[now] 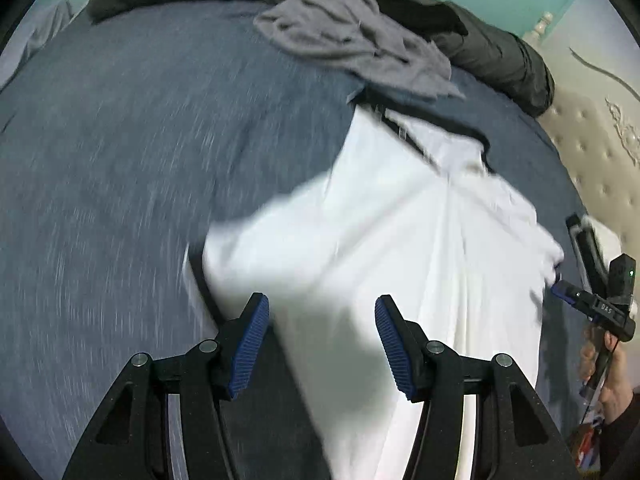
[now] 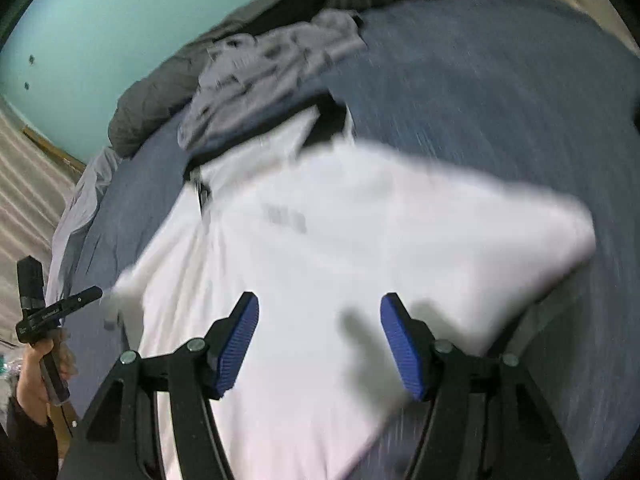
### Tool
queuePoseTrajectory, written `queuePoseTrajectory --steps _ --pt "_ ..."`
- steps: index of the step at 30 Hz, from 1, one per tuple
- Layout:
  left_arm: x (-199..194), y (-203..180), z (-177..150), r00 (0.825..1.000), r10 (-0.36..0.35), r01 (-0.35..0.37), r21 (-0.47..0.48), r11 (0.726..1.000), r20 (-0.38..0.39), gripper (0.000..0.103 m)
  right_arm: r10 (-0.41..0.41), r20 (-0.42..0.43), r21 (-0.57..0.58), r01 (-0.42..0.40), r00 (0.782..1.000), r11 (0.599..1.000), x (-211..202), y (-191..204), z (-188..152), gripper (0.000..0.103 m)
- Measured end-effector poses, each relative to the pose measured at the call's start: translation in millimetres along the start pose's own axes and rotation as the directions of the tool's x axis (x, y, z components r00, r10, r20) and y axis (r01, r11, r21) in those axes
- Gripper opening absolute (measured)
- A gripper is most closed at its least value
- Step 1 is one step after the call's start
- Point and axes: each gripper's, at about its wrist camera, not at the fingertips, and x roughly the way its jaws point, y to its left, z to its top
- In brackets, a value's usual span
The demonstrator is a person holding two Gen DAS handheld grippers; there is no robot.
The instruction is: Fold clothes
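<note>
White cotton polo shirt with a dark collar and dark sleeve trim (image 1: 400, 240) lies spread across a blue-grey heathered bed cover (image 1: 120, 160), collar end pointing away toward the far side of the bed. Just beyond the collar sits a crumpled pale grey knit garment (image 1: 352, 44), and past that a rolled dark grey quilted duvet (image 1: 500, 56) runs along the bed's far edge.

Left gripper (image 1: 322, 344) hangs above the shirt's near hem, its ribbed blue pads (image 1: 248, 344) standing moderately wide apart with nothing between them. Right gripper (image 2: 320, 344) hovers over the shirt's other side, its jaws equally apart and empty; a triangular flap of the shirt (image 2: 480, 248) looks folded over or lifted off the bed cover, though blur makes the edge uncertain.

Both views are smeared, so fine creases cannot be read. The shirt looks thin, soft and limp, likely to slump and drag rather than hold a crease.

Judging by this, the fold is partly made. To do the next step well, each gripper should take a single layer at matching points along the shirt's edge, lift together and lay the fabric flat, keeping clear of the grey garment beside the collar.
</note>
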Motion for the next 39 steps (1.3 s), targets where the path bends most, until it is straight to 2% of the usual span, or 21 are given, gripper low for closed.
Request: queuePoseTrajectory --steps 5,10,17,22,30,39 --pt "-4 7 -50 0.999 -0.017 0.015 -0.041 0.999 -0.04 0.06 0.014 -0.017 0.056 -0.013 1.0 0.998 -15 -14 -54 0.064" --pt "-2 -1 -91 0.998 -0.034 0.032 -0.054 0.998 -0.053 0.06 0.044 0.006 0.135 -0.045 0.999 0.99 -27 -24 -90 0.064" --pt "-1 -6 -121 0.999 -0.049 0.051 -0.122 0.991 0.023 0.06 0.044 0.044 0.2 -0.052 0.998 0.978 -40 -35 -116 0.064" --pt "10 -9 -134 0.995 -0.071 0.082 -0.164 0.983 0.073 0.06 0.014 0.083 0.234 -0.033 0.996 0.972 -49 -54 -110 0.064" --pt "24 -13 -143 0.992 -0.065 0.077 -0.12 0.99 0.104 0.06 -0.061 0.146 0.29 0.016 0.987 0.957 -65 -91 -76 0.064" --pt "30 -14 -135 0.989 -0.058 0.072 -0.097 0.993 0.133 0.06 -0.064 0.177 0.349 -0.002 0.982 0.937 -42 -115 -34 0.064"
